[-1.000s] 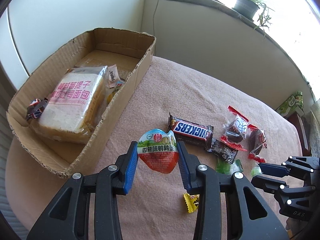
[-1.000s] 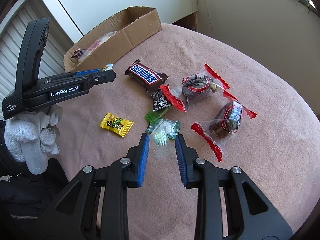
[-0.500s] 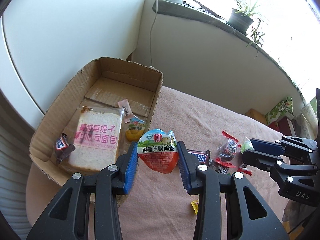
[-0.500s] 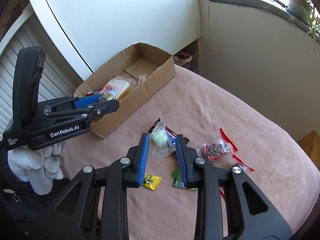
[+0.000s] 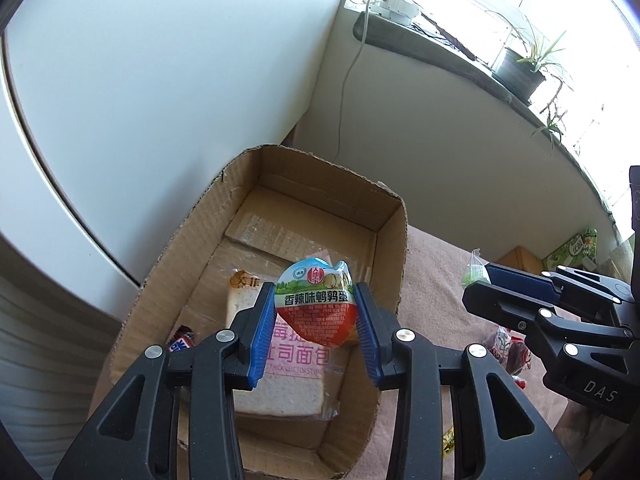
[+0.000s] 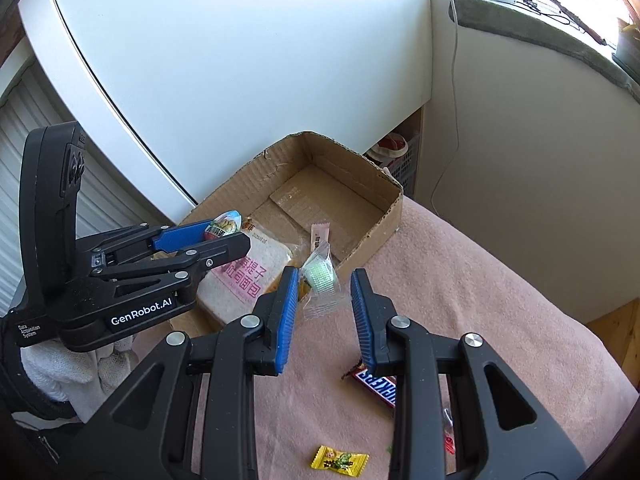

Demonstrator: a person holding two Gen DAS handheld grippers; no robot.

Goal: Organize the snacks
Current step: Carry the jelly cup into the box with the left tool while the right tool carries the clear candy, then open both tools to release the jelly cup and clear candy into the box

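Snacks are mid-transfer: the left tool (image 5: 316,318) clamps a red-and-green quail-egg pouch (image 5: 316,306) between its blue pads, hanging over the cardboard box (image 5: 394,248), which sits at the tabletop's far left edge against the white wall. The right tool (image 6: 324,312) shows a small clear-wrapped green candy (image 6: 320,282) between its tips with a gap on the right pad side, so the jaws look narrow but I cannot tell whether they truly pinch the wrapper. That candy hangs above the box's near wall, not clearly inside it. Inside the box lie a bagged toast loaf (image 5: 280,376), a small chocolate bar end (image 5: 180,340) and a thin pink sachet (image 6: 320,236). On the pink tabletop cover (image 6: 460,280) remain a Snickers bar (image 6: 376,384) and a yellow candy (image 6: 340,458). Risks, as I judge them: the light candy could slip from a weak pinch and land outside the box; the two tools are close together and could knock each other over the box; the pouch may bounce off the loaf if released from high up.
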